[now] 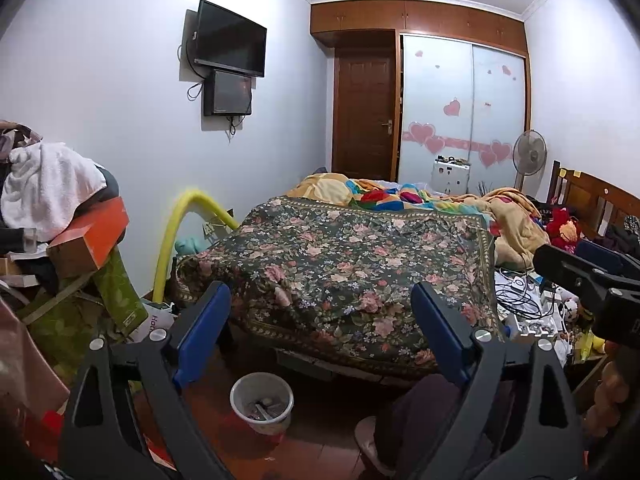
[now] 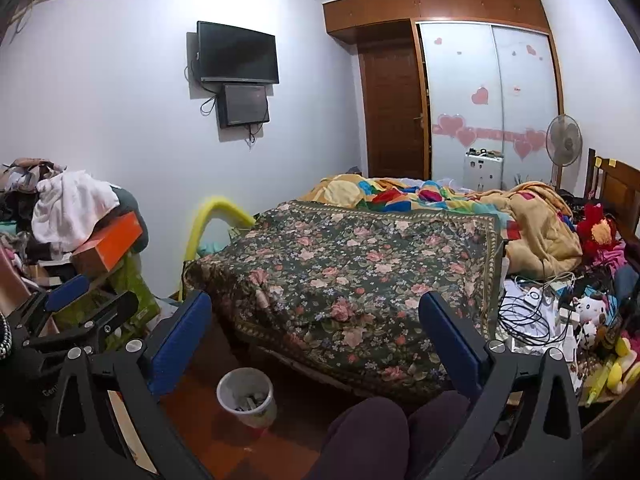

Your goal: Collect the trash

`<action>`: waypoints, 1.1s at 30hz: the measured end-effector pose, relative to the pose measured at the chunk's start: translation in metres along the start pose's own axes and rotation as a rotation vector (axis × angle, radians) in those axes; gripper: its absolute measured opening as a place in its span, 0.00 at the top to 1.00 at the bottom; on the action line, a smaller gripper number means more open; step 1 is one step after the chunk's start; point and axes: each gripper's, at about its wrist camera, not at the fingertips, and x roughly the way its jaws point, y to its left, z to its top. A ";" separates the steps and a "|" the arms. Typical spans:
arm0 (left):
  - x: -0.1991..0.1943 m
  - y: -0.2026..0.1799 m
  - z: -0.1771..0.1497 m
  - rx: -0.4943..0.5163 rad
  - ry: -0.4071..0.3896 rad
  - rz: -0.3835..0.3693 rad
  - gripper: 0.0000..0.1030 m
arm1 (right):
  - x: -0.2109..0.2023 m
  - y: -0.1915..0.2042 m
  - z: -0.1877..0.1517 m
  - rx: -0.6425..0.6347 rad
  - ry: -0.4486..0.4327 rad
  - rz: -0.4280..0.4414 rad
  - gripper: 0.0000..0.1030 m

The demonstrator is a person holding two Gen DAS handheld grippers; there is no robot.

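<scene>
A small white waste bin point(image 1: 262, 402) with some scraps inside stands on the red floor below the foot of the bed; it also shows in the right wrist view point(image 2: 247, 397). My left gripper point(image 1: 320, 300) is open and empty, held above and behind the bin, facing the bed. My right gripper point(image 2: 316, 308) is open and empty, at a similar height. The right gripper's body shows at the right edge of the left wrist view point(image 1: 592, 284). The left gripper shows at the left of the right wrist view point(image 2: 80, 308).
A bed with a floral cover point(image 1: 344, 272) fills the middle. A cluttered pile with an orange box point(image 1: 92, 236) and towels stands left. Cables, chargers and toys point(image 2: 560, 320) lie on the right. The person's knees point(image 2: 380, 436) are below. A door and a wardrobe stand at the back.
</scene>
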 end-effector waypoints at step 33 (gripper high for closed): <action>-0.001 0.009 -0.003 -0.037 0.002 0.010 0.05 | -0.004 0.015 -0.006 -0.062 0.014 -0.006 0.00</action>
